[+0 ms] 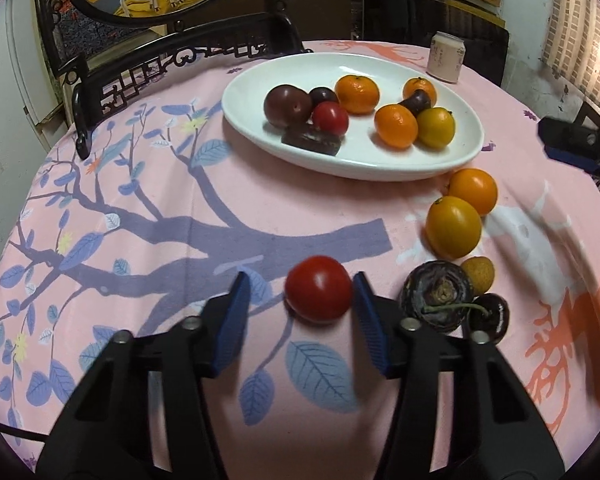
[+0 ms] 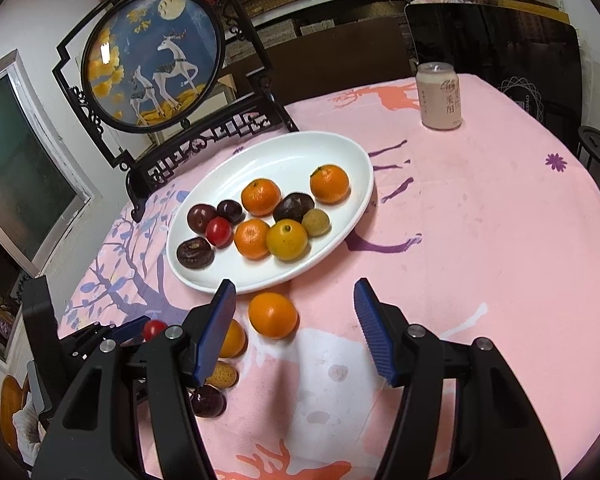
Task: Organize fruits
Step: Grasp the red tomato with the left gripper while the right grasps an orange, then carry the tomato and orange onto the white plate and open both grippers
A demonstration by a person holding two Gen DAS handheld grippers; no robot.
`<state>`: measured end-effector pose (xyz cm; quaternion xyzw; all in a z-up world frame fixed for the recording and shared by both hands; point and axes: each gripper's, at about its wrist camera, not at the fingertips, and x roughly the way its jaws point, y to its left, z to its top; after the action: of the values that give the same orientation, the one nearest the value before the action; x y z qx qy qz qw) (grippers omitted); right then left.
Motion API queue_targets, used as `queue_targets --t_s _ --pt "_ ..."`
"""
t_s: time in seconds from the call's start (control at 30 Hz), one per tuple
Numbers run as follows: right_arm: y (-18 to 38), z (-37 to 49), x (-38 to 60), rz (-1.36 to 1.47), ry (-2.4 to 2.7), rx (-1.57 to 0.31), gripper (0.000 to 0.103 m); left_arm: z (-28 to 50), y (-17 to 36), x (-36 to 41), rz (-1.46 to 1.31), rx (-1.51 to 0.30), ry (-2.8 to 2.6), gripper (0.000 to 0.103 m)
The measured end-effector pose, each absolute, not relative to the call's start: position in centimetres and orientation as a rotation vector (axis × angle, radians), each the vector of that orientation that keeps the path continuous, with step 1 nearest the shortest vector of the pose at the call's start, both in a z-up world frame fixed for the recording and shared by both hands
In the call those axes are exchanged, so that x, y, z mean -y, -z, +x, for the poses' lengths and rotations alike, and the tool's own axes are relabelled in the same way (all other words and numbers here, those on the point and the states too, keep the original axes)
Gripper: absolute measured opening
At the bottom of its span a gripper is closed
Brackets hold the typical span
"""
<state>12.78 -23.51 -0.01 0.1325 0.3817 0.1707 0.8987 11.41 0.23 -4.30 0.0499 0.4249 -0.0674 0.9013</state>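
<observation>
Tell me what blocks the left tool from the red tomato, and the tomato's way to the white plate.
Nothing visible does. The left tool is open with the red tomato already between its fingers, the right one close against it. Only bare pink tablecloth lies between the tomato and the white plate; the loose oranges sit off to the right.

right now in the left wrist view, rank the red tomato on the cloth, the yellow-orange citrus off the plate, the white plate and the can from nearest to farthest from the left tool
1. Red tomato: between the open fingers of the left tool, against the right one.
2. Yellow-orange citrus: ahead to the right, on the cloth.
3. White plate: farther back, centre.
4. Can: far back right, beyond the plate.
</observation>
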Motion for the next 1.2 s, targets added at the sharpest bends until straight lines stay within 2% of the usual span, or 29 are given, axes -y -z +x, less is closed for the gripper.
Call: queue_targets --t_s 0.13,0.43,0.7,0.87,1.0,1.2 --pt "0.8 13.1 23.1 0.274 -0.365 -0.823 0.062 11.5 4.1 -0.4 0.071 -0.878 0.17 0.032" --pt "2.6 13.7 21.6 0.269 -0.418 -0.894 0.061 11.8 4.1 -0.1 0.081 -0.877 0.165 0.032" --pt "3.7 14.5 20.6 0.258 -0.42 -0.921 0.048 12.0 4.3 0.2 0.101 -0.878 0.161 0.032" --pt "4.2 14.9 20.1 0.243 -0.417 -0.929 0.047 12.1 4.4 0.2 0.103 -0.876 0.162 0.032" --pt "4.4 15.0 19.7 0.234 -0.43 -0.933 0.038 12.2 4.4 0.2 0.095 -0.873 0.165 0.032" --pt "4.3 14.6 19.3 0.201 -0.426 -0.922 0.036 12.2 4.3 0.2 0.088 -0.87 0.168 0.032"
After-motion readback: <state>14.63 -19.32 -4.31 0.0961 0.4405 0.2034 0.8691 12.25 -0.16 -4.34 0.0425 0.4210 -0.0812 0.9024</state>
